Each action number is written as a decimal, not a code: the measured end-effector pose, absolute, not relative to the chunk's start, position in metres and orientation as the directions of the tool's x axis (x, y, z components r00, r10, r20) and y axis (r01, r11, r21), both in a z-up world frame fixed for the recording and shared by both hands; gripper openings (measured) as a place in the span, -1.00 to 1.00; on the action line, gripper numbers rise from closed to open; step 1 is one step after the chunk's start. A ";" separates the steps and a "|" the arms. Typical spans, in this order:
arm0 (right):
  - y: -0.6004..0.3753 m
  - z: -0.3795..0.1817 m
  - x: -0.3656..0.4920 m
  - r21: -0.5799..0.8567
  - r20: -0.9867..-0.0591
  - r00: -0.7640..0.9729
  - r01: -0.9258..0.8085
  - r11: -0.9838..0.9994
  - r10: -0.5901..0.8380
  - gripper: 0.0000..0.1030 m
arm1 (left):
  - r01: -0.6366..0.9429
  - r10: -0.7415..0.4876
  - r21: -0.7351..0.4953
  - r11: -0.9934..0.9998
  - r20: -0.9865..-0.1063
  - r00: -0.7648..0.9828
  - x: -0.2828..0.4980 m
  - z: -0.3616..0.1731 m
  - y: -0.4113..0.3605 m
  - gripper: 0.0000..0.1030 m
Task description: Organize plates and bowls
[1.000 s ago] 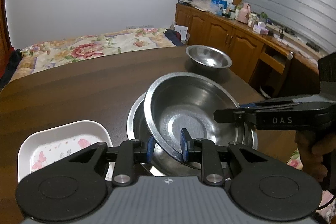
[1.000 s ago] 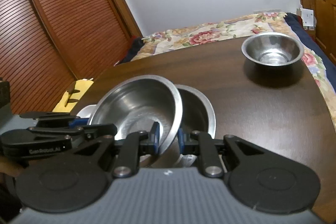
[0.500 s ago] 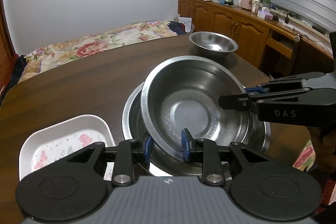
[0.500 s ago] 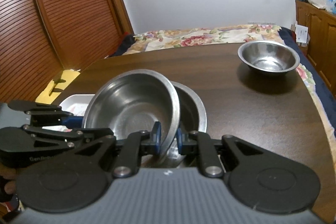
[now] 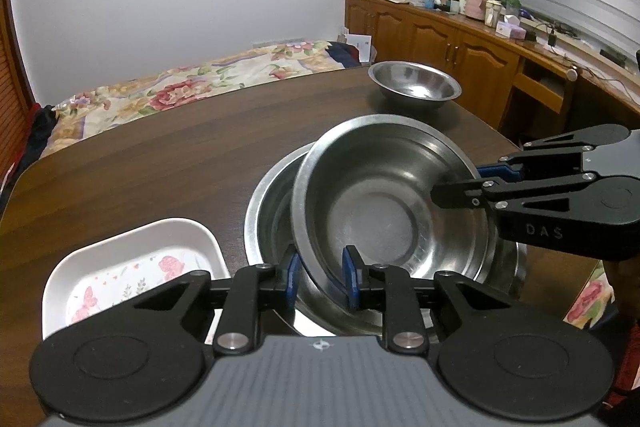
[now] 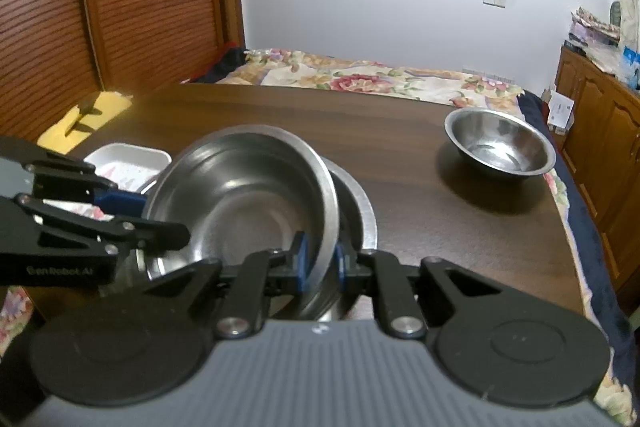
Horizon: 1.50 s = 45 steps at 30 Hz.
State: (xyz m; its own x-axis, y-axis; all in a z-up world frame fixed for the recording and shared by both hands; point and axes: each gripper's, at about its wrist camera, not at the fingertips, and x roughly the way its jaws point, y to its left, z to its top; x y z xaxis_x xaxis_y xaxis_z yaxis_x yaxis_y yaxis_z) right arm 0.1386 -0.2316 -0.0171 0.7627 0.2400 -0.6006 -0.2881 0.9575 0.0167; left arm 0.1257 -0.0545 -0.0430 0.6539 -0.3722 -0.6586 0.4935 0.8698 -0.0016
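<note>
A steel bowl (image 5: 380,203) sits tilted inside a larger steel bowl (image 5: 268,211) on the brown table (image 5: 160,167). My left gripper (image 5: 320,277) is shut on the inner bowl's near rim. My right gripper (image 6: 318,261) is shut on the same bowl's (image 6: 240,187) opposite rim; it shows at the right of the left wrist view (image 5: 456,183). The larger bowl's rim (image 6: 360,203) shows beyond it. A smaller steel bowl (image 5: 414,85) stands alone at the table's far right (image 6: 500,147).
A white rectangular dish with a butterfly print (image 5: 128,267) lies left of the bowls (image 6: 128,159). A bed with a floral cover (image 5: 180,87) lies beyond the table. Wooden cabinets (image 5: 460,39) line the right wall.
The held bowl has dropped lower and sits more level in the larger bowl. Both grippers have come down with it and keep their grip on its rim.
</note>
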 end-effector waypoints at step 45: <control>-0.317 0.024 0.133 0.121 -0.357 0.928 -0.066 0.990 0.105 0.63 | 0.511 -0.447 0.007 0.859 -0.474 0.759 0.159 0.022 -0.069 0.64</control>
